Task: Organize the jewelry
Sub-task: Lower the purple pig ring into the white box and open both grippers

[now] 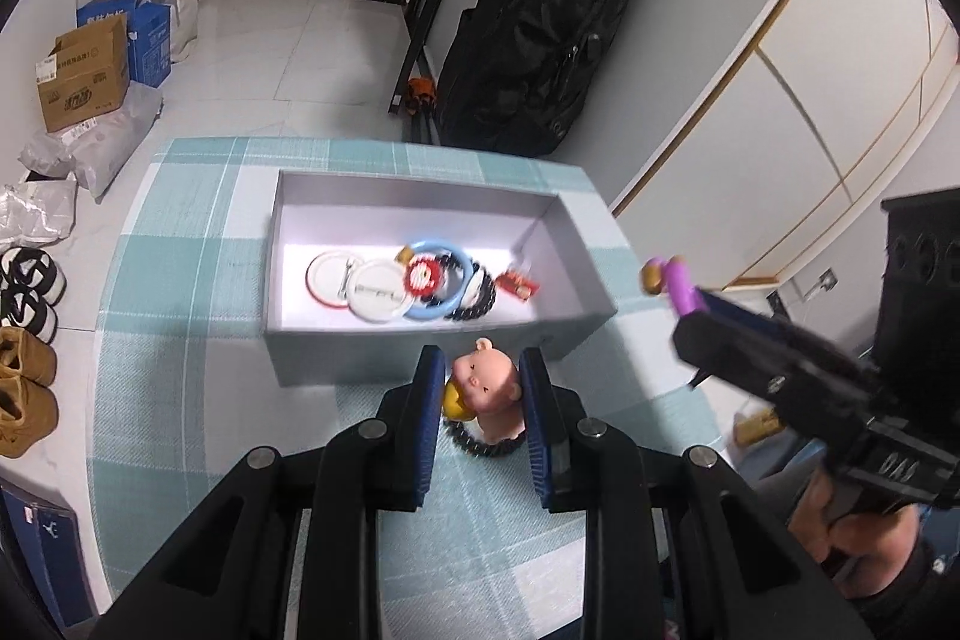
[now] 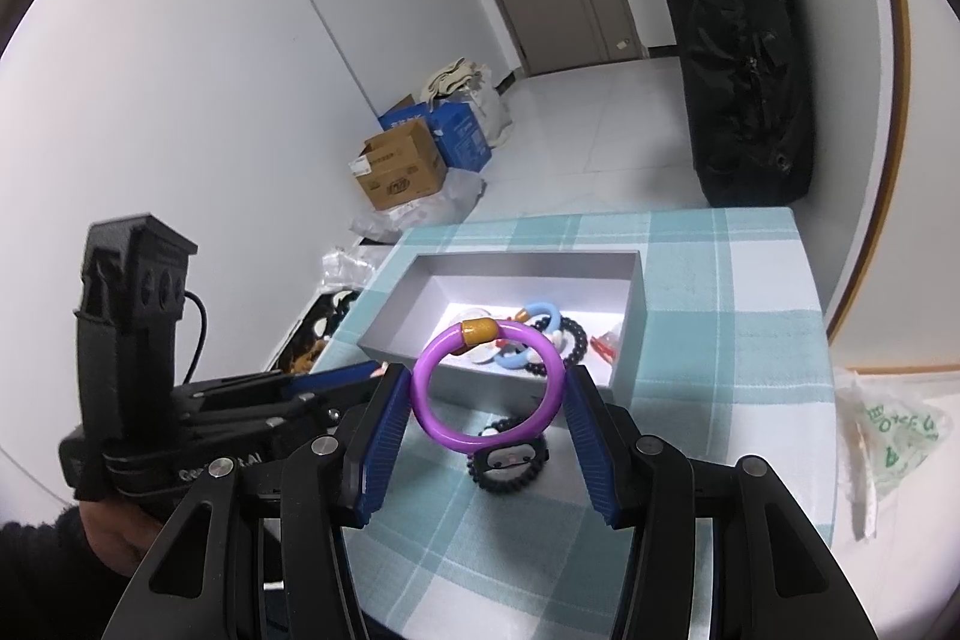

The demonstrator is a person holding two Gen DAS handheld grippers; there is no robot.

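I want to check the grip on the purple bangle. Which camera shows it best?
The right wrist view: the whole purple bangle with its gold clasp sits face-on, pinched between the right gripper jaws above the checked cloth. The left wrist view shows only a blurred purple end with the clasp sticking out of that gripper.

I see a table [image 1: 180,316] covered in teal-and-white plaid. On it, a pale grey box [image 1: 384,361] glows white inside and holds white round badges [image 1: 354,283], a light blue ring [image 1: 457,274], black beads [image 1: 480,301] and a red item [image 1: 519,285]. My right hand-held gripper [image 2: 489,397], black with blue pads [image 2: 384,436], frames a purple bangle [image 2: 489,382] capped gold at 12 o'clock. My left hand-held gripper [image 1: 477,418] frames a pink doll [image 1: 487,388] on a black coil [image 1: 480,443].
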